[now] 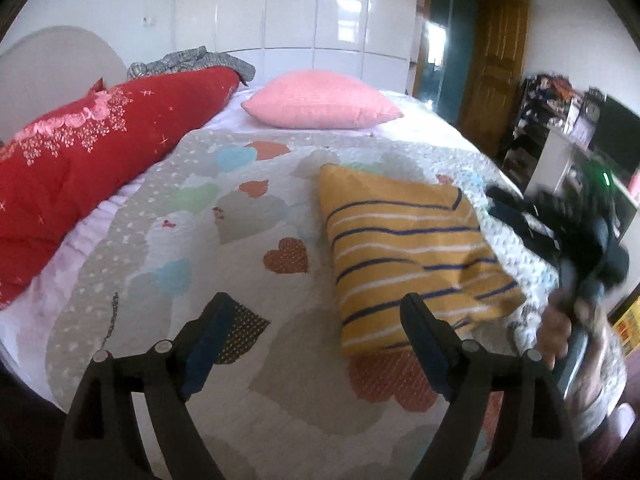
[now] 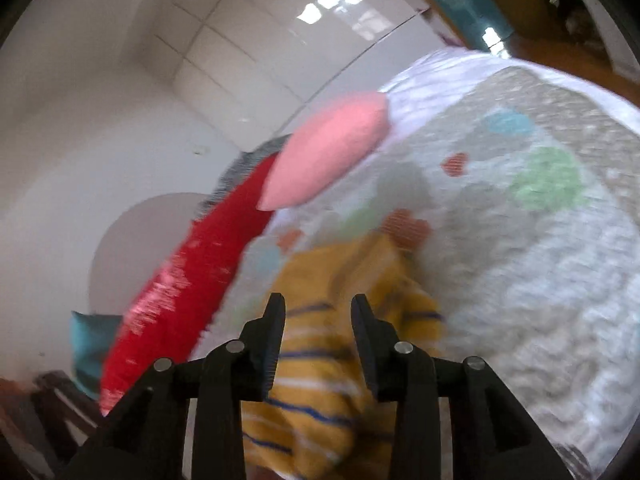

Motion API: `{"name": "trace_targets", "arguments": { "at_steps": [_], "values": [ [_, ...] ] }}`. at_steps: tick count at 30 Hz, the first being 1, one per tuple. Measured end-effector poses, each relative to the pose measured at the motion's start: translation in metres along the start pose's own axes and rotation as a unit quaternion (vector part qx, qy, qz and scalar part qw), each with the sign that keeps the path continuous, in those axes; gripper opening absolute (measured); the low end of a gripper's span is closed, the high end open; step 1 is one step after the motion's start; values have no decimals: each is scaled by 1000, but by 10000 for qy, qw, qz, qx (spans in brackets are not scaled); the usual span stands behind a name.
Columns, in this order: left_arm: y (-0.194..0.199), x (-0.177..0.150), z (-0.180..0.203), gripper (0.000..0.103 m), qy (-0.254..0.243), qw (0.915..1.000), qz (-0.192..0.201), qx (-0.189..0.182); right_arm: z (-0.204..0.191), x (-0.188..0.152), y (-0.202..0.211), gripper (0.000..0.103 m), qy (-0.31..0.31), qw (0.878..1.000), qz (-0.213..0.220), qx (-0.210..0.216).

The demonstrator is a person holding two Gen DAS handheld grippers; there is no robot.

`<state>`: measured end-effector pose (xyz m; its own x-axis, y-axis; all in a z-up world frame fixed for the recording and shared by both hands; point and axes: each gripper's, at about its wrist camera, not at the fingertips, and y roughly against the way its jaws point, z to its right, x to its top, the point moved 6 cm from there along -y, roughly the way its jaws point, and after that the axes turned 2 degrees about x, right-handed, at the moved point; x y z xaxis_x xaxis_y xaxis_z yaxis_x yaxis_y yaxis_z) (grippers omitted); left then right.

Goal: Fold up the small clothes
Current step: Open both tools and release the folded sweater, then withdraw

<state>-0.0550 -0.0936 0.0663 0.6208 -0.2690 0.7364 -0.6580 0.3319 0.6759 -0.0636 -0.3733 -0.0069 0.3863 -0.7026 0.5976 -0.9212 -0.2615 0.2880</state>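
Bed [image 1: 280, 400], heart-print quilt [image 1: 192, 216], striped yellow garment [image 1: 408, 252], pink pillow [image 1: 320, 100], red duvet [image 1: 96, 152]

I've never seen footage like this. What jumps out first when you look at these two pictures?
Probably the yellow striped garment, folded into a rectangle on the heart-patterned quilt, right of the open left gripper. Next, the big red bolster along the bed's left side and the pink pillow at its far end. In the blurred right wrist view, the right gripper hangs open above the garment.

Yellow striped garment [image 1: 404, 256], folded, flat on quilt [image 1: 240, 220]
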Motion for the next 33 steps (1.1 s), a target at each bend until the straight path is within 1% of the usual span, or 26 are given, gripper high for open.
{"name": "trace_targets", "arguments": {
  "at_steps": [1,2,3,4,6,7,8,9,10,12,14,16,17,18,19,20,21,22,23,24,25,26,28,30,32,33],
  "values": [
    [0,-1,3,85,-54,10000,-23,26,-2,2,-13,49,54,9996,-189,179],
    [-1,-2,6,84,-101,9999,-40,52,0,-1,-28,54,86,9983,-482,319],
    [-1,-3,9,84,-145,9999,-47,70,5,-8,-37,54,71,9973,-682,260],
    [-1,-3,11,85,-184,9998,-44,84,16,-12,-44,47,30,9973,-736,-70],
    [1,-2,14,85,-242,9996,11,130,32,-11,-37,38,114,9965,-450,-696],
    [2,-2,16,85,-263,9995,58,154,33,-8,-28,45,226,9933,-289,-1094],
    [4,-2,17,85,-285,9994,117,179,37,-4,-19,52,382,9855,-109,-1651],
    [6,-2,19,86,-308,9992,173,204,37,0,-9,56,510,9786,92,-1990],
    [9,-2,19,86,-342,9989,236,233,34,1,0,56,457,9816,226,-1841],
    [13,-3,20,88,-373,9984,328,274,24,-3,17,56,228,9902,282,-1346],
    [18,-6,18,88,-348,9984,363,273,4,-10,29,56,339,9945,292,-942],
    [20,-8,16,88,-293,9988,334,221,-15,-21,36,56,317,9991,75,-256],
    [23,-9,14,88,-258,9989,336,215,-23,-30,35,56,193,9994,-154,261],
    [26,-9,13,88,-233,9989,358,214,-27,-41,32,56,50,9973,-396,608],
    [31,-10,11,88,-208,9987,411,222,-26,-45,27,57,-37,9966,-542,625],
    [36,-10,10,88,-192,9984,466,243,-17,-52,22,58,-76,9971,-672,343],
    [41,-10,8,90,-177,9980,543,275,-3,-58,18,58,-48,9969,-749,-225],
    [48,-10,6,91,-166,9973,651,313,12,-62,16,58,-12,9937,-782,-802],
    [55,-10,4,96,-154,9962,779,357,29,-65,20,60,63,9843,-759,-1590],
    [61,-10,2,100,-144,9951,896,400,40,-67,29,69,85,9777,-653,-1993],
    [68,-10,0,101,-135,9932,1060,467,44,-67,37,70,6,9780,-535,-2015],
    [77,-10,-2,103,-129,9898,1301,565,45,-67,49,70,-133,9801,-384,-1942],
    [88,-10,-4,103,-136,9853,1571,664,36,-67,71,70,-66,9827,-20,-1850],
    [97,-11,-1,103,-167,9814,1789,681,15,-67,87,70,135,9891,327,-1432],
    [106,-13,5,103,-207,9760,2039,730,-12,-72,96,70,391,9941,403,-929],
    [109,-13,8,103,-246,9740,2138,714,-23,-74,93,70,502,9962,321,-640]
  ]
}}
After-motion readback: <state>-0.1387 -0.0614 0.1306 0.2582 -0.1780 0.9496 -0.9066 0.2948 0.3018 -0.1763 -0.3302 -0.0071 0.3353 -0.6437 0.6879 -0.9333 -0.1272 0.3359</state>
